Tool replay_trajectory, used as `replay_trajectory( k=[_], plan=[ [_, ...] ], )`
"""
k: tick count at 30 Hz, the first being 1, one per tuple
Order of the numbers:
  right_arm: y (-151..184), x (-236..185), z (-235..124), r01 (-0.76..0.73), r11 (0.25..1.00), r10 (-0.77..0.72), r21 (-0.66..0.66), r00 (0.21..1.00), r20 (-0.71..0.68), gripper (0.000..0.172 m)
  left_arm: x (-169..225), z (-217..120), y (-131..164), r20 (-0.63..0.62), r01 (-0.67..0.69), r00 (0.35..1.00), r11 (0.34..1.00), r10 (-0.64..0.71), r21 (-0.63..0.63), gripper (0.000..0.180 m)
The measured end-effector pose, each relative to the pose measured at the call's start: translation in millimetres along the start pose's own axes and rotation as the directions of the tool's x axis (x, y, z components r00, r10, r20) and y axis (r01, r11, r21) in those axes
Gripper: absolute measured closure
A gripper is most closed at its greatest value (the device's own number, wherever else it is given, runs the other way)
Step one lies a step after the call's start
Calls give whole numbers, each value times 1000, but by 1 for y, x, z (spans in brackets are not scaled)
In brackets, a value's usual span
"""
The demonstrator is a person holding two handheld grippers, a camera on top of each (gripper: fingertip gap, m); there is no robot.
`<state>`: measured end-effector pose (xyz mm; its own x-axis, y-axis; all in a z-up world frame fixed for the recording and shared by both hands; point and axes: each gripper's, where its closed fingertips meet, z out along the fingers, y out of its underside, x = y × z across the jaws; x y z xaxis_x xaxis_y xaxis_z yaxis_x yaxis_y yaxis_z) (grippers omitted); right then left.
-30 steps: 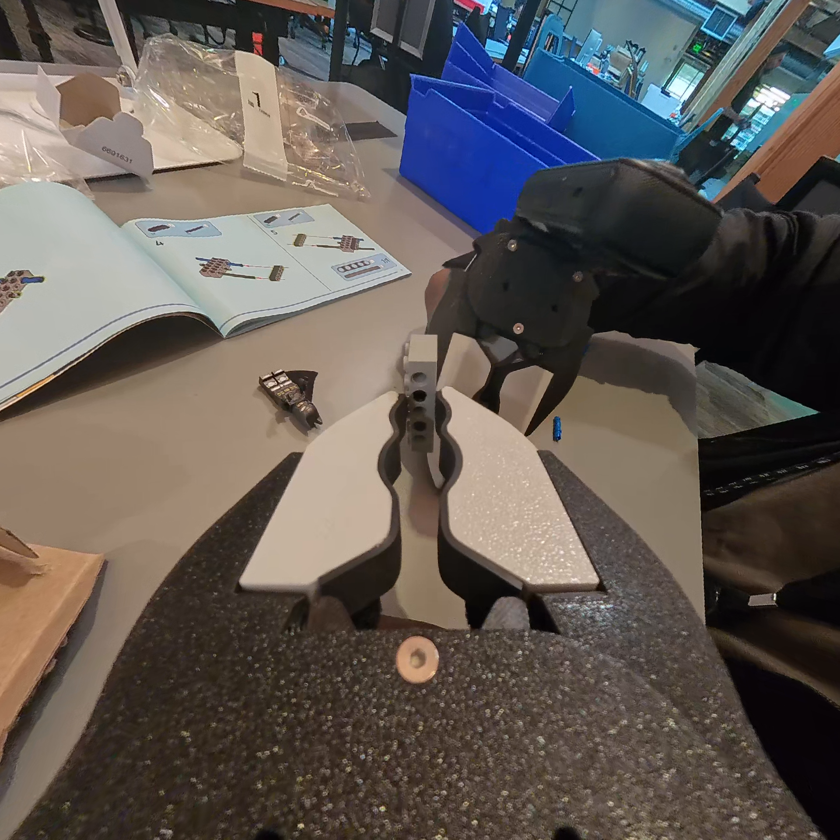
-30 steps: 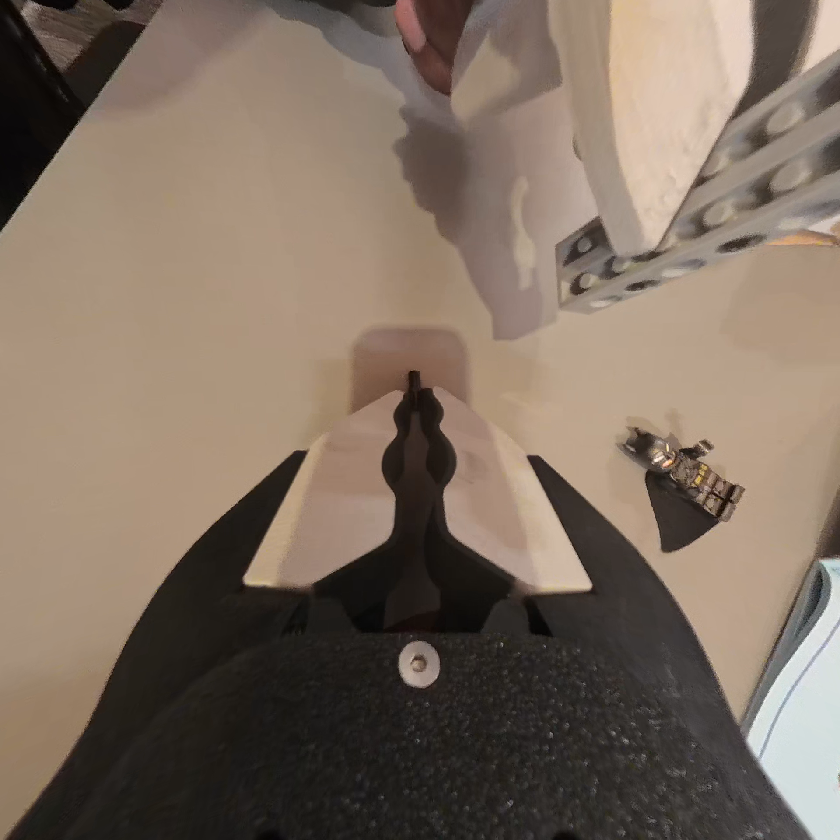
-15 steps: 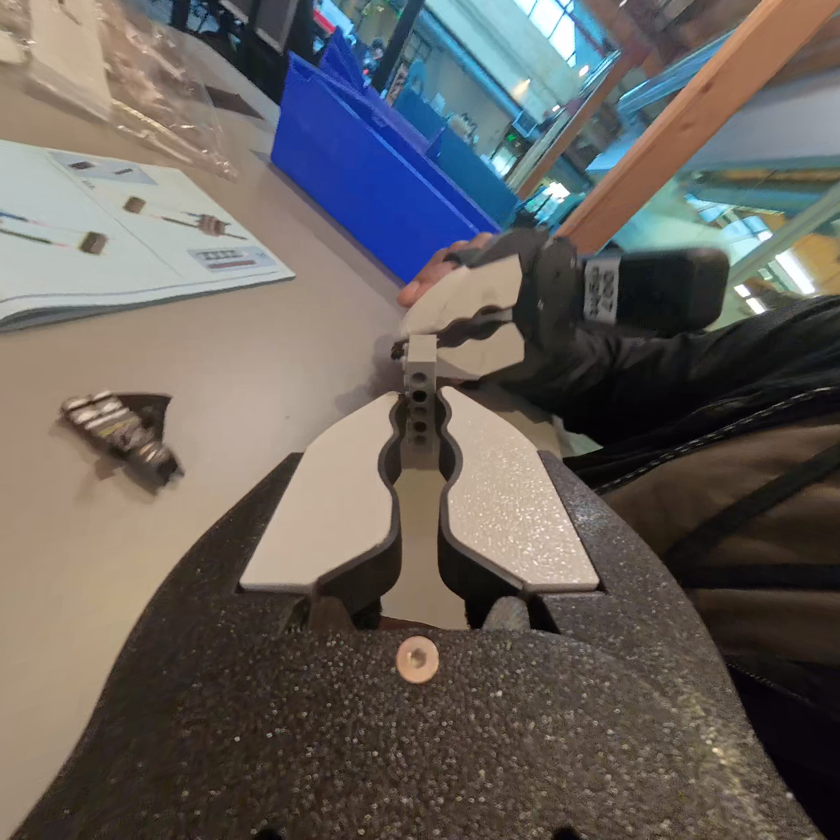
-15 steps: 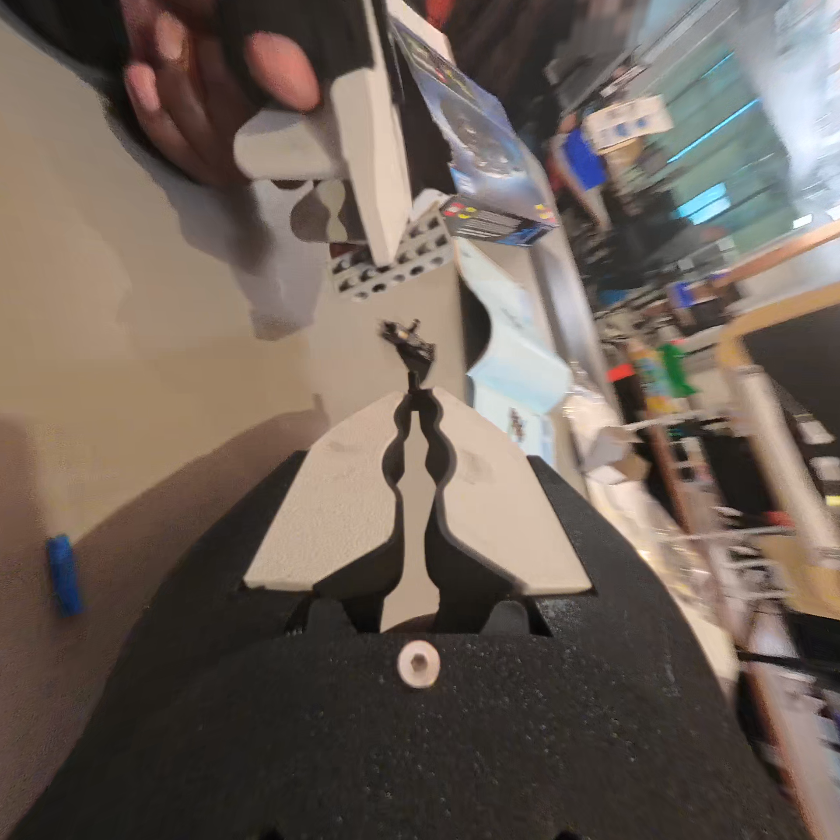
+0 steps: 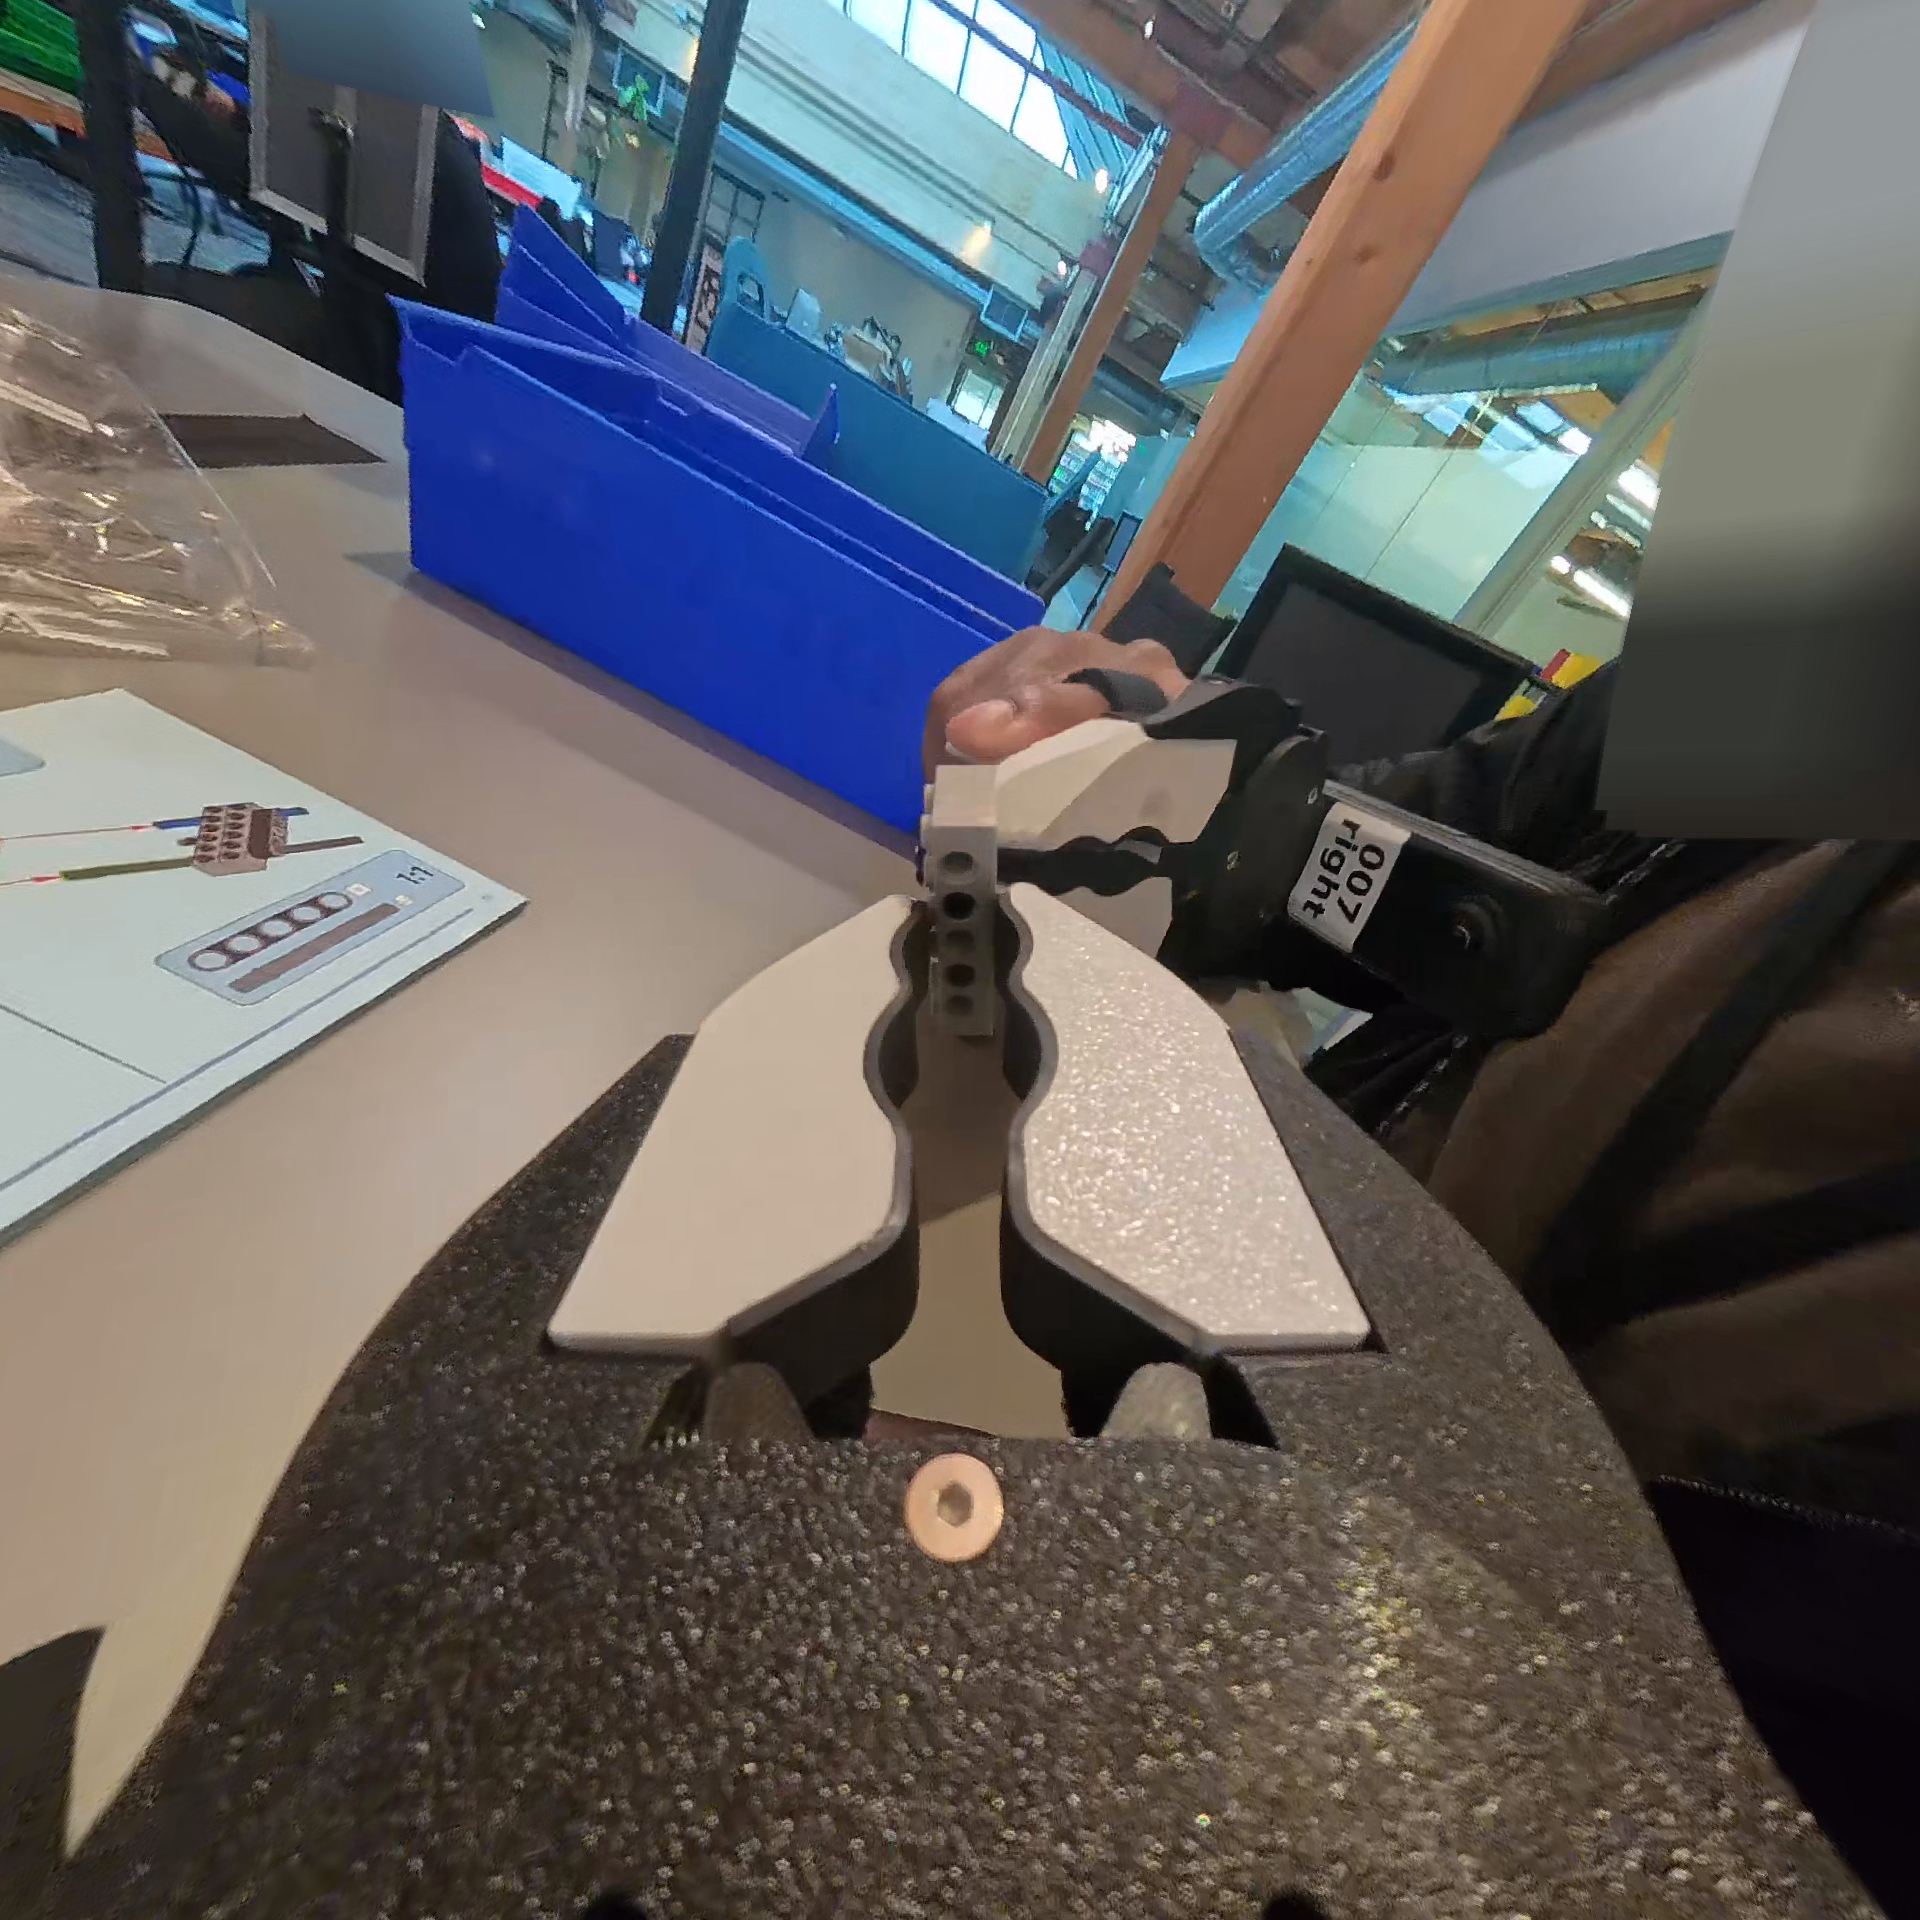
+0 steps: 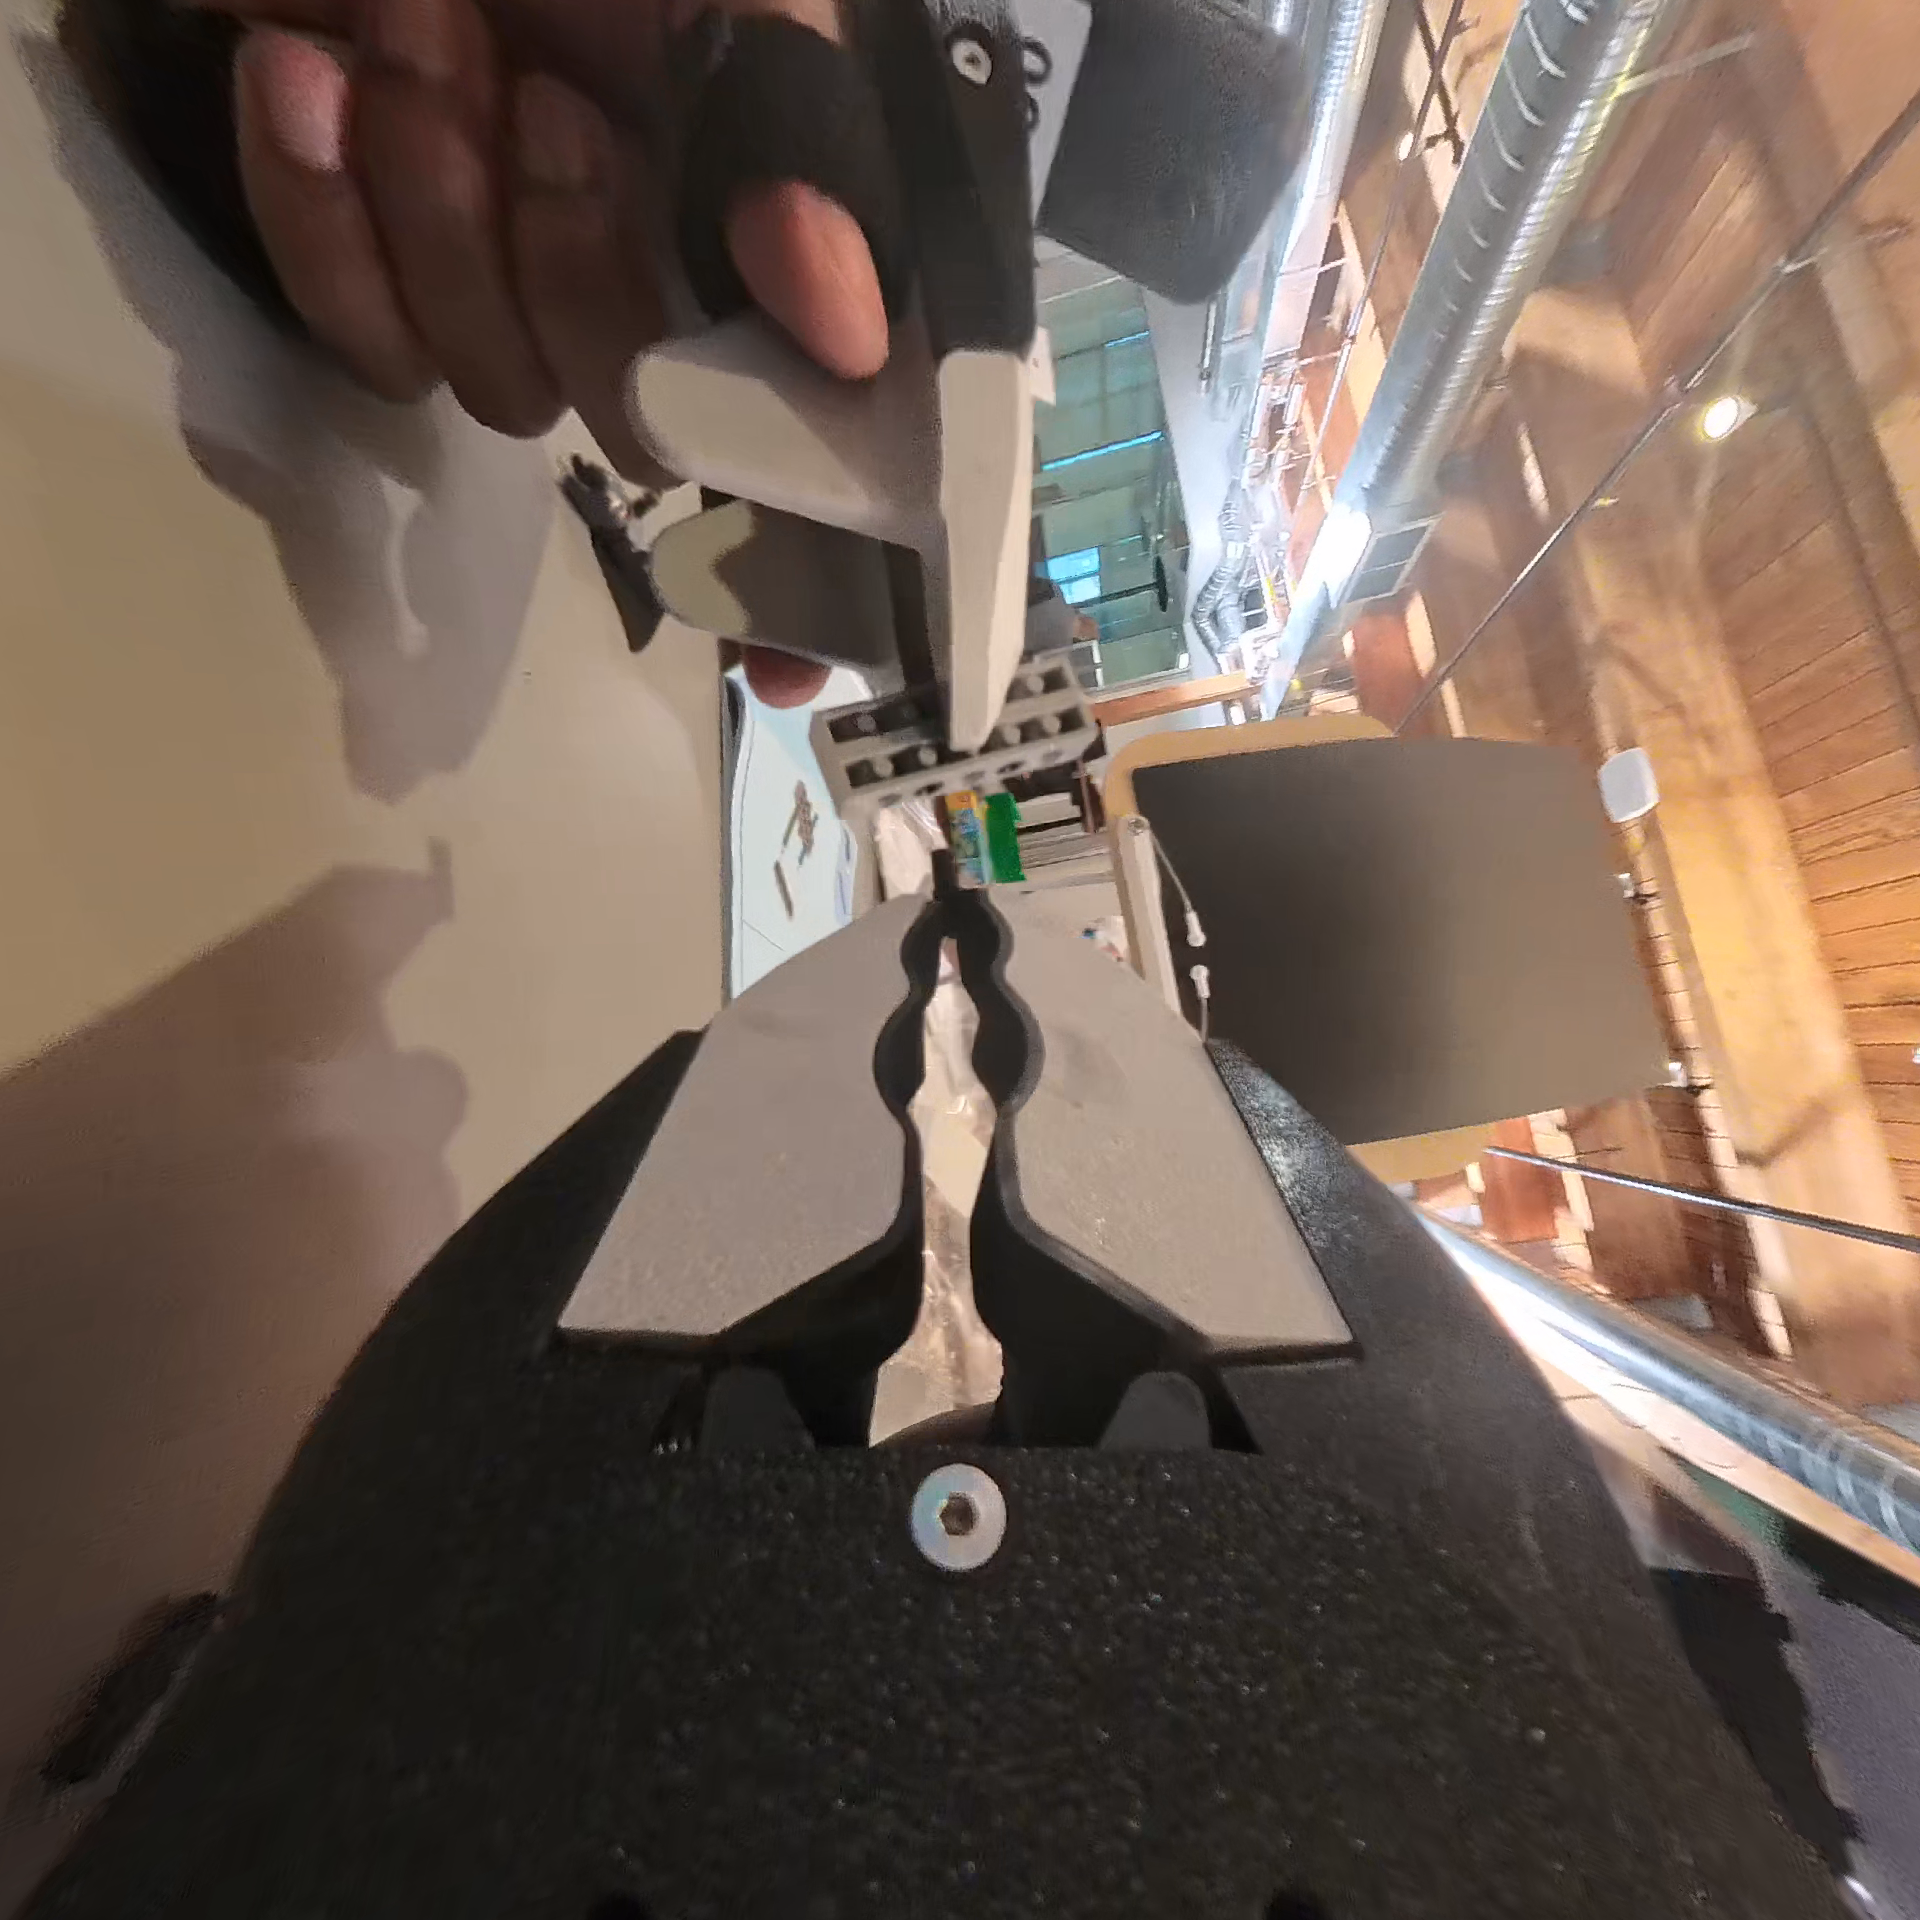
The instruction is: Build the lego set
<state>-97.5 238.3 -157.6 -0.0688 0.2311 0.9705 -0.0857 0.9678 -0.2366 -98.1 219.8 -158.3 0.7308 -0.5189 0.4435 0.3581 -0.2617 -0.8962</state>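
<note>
Left wrist view shows the left hand-held gripper (image 5: 958, 940) clamped on a grey perforated brick (image 5: 961, 914), its 2 pads pressed against the brick's sides so that the brick stands upright between the fingertips, raised above the grey surface (image 5: 644, 831). From the right, the right hand-held gripper (image 5: 1013, 857) reaches in sideways, its tips just beside the brick's upper end; a person's hand (image 5: 1039, 686) rests on its top finger.

Right wrist view shows that gripper (image 6: 951, 899) nearly closed on a small black pin (image 6: 945, 868) that pokes out past its fingertips, the pin's end close under the brick (image 6: 961, 743); whether they touch cannot be told. A bare hand (image 6: 499, 208) grips the left unit above it.

On the surface lie an open instruction booklet (image 5: 197, 914) to the left, a clear plastic bag (image 5: 94, 520) behind it, and a blue bin (image 5: 665, 561) farther back. A dark toy figure (image 6: 613, 540) lies on the surface behind the left unit.
</note>
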Motion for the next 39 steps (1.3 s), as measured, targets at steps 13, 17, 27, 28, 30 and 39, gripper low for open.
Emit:
replay_trajectory(
  k=[13,17,27,28,30,39],
  plan=[
    [-16,1,-5,122,992,-120,22,990,-69,168,7,2,7,-8,-21,1000,999,20,-39,169],
    [-18,1,-6,145,989,-143,28,987,-77,169,9,2,8,-16,-20,1000,999,19,-44,169],
    [-22,-1,-10,57,996,-55,72,998,-24,169,10,3,10,-15,-31,999,998,30,-58,169],
    [-22,-1,-10,38,996,-37,80,999,-15,169,10,3,10,-16,-33,999,998,32,-61,169],
    [-24,-2,-11,6,995,-6,102,1000,4,169,11,2,10,-18,-36,999,997,35,-65,169],
    [-29,-4,-16,-90,979,78,184,994,70,171,14,3,12,-47,-34,998,997,30,-76,169]
  ],
)
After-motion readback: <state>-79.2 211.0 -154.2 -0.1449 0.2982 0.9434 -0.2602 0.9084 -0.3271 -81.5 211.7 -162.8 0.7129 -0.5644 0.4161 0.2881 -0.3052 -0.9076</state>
